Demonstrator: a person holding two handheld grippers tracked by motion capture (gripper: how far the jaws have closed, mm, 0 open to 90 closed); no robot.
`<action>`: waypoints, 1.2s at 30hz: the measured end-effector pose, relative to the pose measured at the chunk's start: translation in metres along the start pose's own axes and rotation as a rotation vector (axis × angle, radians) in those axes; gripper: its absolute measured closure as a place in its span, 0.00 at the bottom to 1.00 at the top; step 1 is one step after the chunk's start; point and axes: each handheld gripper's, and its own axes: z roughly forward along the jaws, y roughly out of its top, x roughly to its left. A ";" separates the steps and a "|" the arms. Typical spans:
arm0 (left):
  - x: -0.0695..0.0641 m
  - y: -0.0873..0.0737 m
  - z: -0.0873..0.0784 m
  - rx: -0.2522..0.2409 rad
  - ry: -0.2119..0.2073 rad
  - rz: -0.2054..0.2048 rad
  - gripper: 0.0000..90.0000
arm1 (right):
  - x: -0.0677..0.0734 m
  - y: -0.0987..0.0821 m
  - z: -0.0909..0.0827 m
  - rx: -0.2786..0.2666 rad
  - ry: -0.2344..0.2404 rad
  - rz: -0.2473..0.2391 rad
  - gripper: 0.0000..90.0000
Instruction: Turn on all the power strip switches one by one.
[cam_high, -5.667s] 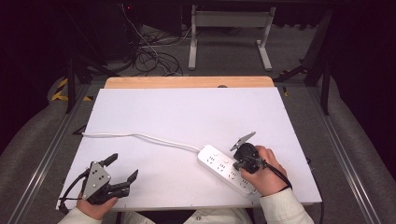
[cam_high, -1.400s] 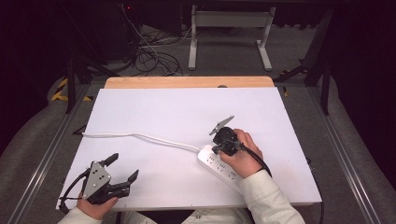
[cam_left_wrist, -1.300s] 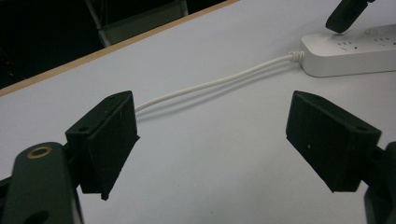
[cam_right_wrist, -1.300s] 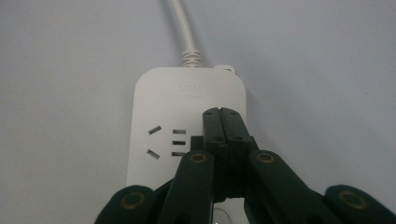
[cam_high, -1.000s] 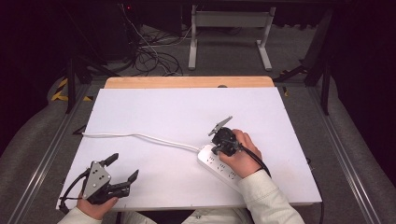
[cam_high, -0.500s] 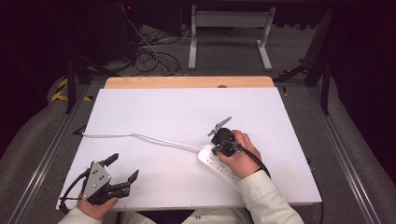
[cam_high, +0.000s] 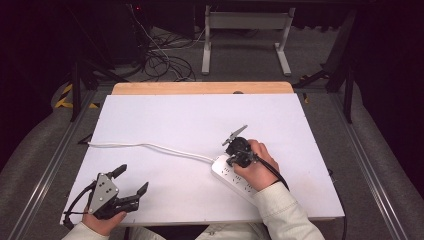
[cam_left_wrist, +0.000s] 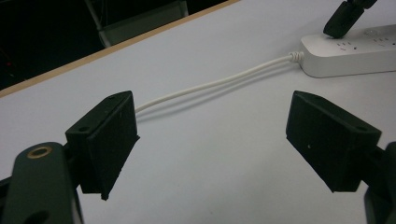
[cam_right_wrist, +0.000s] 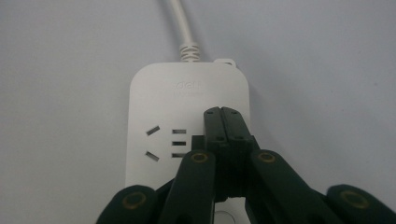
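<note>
A white power strip (cam_high: 235, 178) lies on the white tabletop (cam_high: 200, 115) at the front right, and its white cord (cam_high: 150, 146) runs off to the left edge. My right gripper (cam_high: 230, 156) points down onto the strip's cord end. In the right gripper view the gripper (cam_right_wrist: 225, 113) has its jaws pressed together, tips over the strip (cam_right_wrist: 182, 98) beside a socket, just below the cord (cam_right_wrist: 180, 23). My left gripper (cam_high: 132, 178) rests at the front left corner, jaws wide apart with nothing between them (cam_left_wrist: 212, 140); ahead of it lie the cord (cam_left_wrist: 210, 86) and strip (cam_left_wrist: 355, 51).
A wooden strip (cam_high: 200, 88) edges the table's far side. Beyond it stand a metal frame (cam_high: 245, 30) and loose black cables (cam_high: 160, 60) on the floor. Metal rails run along both sides of the table.
Over the frames my right gripper has shifted left along the strip toward its cord end and lowered onto it. The left gripper has stayed put.
</note>
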 end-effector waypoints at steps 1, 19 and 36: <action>0.000 0.000 0.000 0.000 0.000 0.000 0.19 | 0.000 0.000 0.000 0.001 0.002 0.001 1.00; 0.001 0.000 0.000 -0.001 -0.001 0.001 0.19 | 0.014 0.002 -0.041 -0.145 -0.003 -0.090 1.00; 0.001 0.000 0.001 0.001 -0.002 0.000 0.19 | 0.016 0.002 -0.042 -0.157 -0.012 -0.114 1.00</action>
